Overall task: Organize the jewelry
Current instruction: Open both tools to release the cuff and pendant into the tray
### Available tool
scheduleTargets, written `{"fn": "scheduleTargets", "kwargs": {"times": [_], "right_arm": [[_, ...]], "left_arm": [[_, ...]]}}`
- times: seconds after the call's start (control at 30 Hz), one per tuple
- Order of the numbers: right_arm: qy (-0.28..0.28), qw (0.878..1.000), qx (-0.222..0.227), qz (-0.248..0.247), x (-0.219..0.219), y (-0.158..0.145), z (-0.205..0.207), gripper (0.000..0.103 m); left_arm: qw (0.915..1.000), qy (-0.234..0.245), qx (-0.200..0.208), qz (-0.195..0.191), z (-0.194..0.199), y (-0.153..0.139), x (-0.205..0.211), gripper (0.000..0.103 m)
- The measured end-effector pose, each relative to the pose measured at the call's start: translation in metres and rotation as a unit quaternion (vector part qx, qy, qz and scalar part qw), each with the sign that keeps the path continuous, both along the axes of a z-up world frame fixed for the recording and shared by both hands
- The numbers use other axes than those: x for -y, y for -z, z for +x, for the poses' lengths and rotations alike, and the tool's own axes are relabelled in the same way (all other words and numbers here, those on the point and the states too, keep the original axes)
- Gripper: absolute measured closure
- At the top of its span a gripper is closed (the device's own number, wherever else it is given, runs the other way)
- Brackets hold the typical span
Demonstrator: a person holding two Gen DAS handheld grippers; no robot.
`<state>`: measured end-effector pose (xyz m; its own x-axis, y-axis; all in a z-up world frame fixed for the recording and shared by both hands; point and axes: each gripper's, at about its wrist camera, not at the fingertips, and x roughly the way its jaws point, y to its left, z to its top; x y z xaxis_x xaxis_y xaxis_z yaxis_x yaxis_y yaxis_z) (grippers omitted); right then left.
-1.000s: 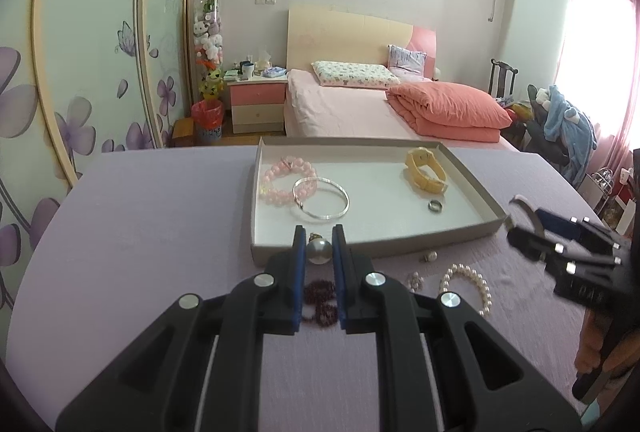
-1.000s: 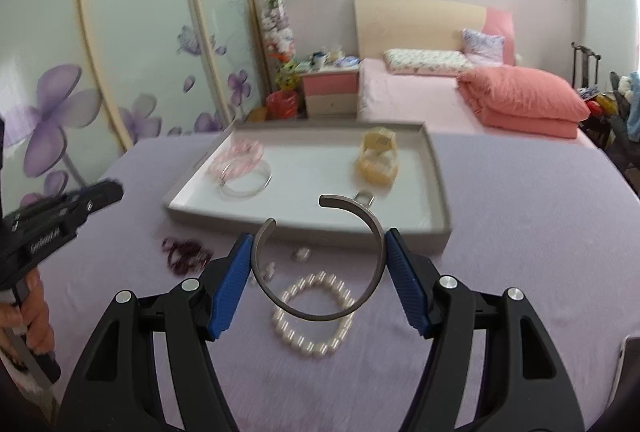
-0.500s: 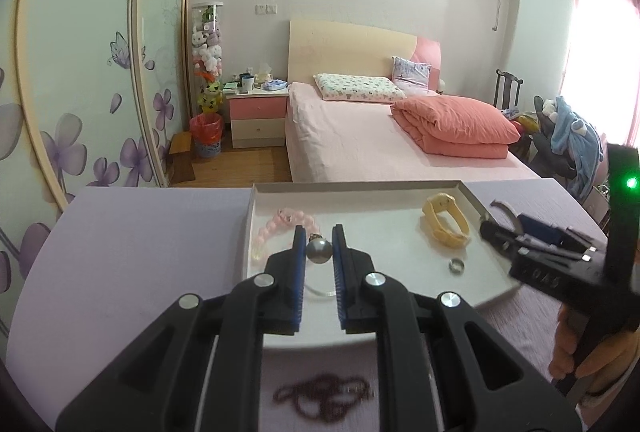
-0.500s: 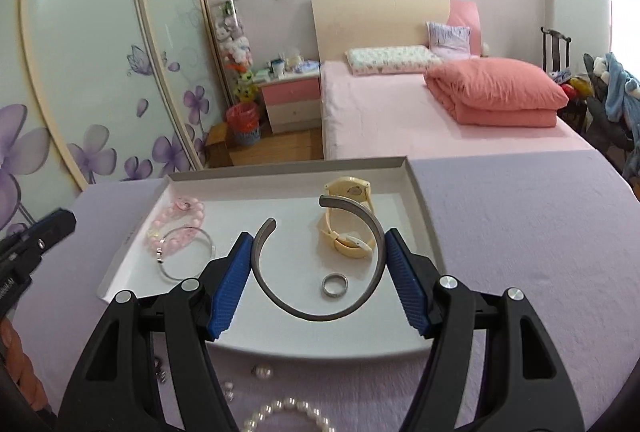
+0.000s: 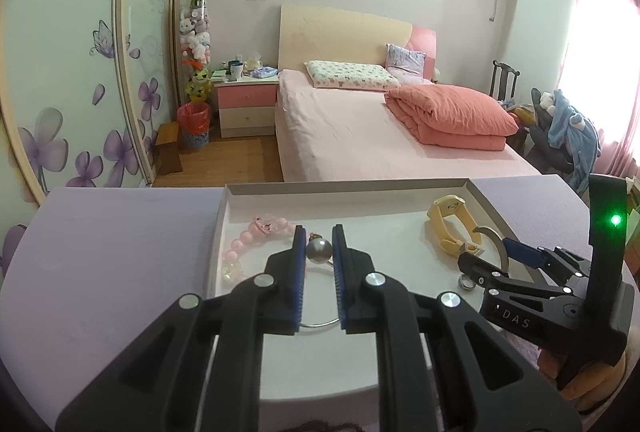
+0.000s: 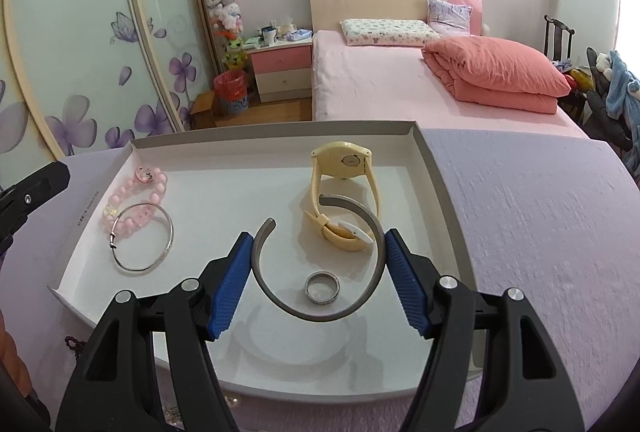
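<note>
My left gripper (image 5: 319,237) is shut on a grey pearl earring (image 5: 318,251) and holds it over the white tray (image 5: 344,189). My right gripper (image 6: 319,246) is shut on an open grey cuff bangle (image 6: 372,220), held above the tray floor (image 6: 256,188). In the tray lie a pink bead bracelet (image 6: 136,194), a silver bangle (image 6: 141,240), a yellow watch (image 6: 344,168) and a silver ring (image 6: 322,288). The right gripper shows in the left wrist view (image 5: 486,252) over the tray's right part.
The tray sits on a purple tablecloth (image 6: 540,216). A dark bead string (image 6: 76,344) lies on the cloth left of the tray's near edge. A bed (image 6: 400,88), nightstand and wardrobe stand beyond the table.
Both grippers moved forward from above the loose jewelry on the cloth to over the tray, still holding the pearl earring and the cuff bangle, and the right one came lower.
</note>
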<state>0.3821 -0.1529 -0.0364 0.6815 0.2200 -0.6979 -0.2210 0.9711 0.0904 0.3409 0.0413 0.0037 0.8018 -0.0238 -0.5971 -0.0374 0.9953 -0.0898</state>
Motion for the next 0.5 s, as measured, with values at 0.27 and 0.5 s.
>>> {"fn": "scheduleTargets", "kwargs": {"times": [0.27, 0.5], "right_arm": [[-0.007, 1.0, -0.006, -0.006, -0.004, 0.004, 0.001, 0.034], [-0.014, 1.0, 0.009, 0.006, 0.005, -0.005, -0.008, 0.027]], "left_arm": [[1.0, 0.002, -0.008, 0.0, 0.008, 0.007, 0.001, 0.089], [1.0, 0.003, -0.009, -0.001, 0.01, 0.009, 0.001, 0.089]]}}
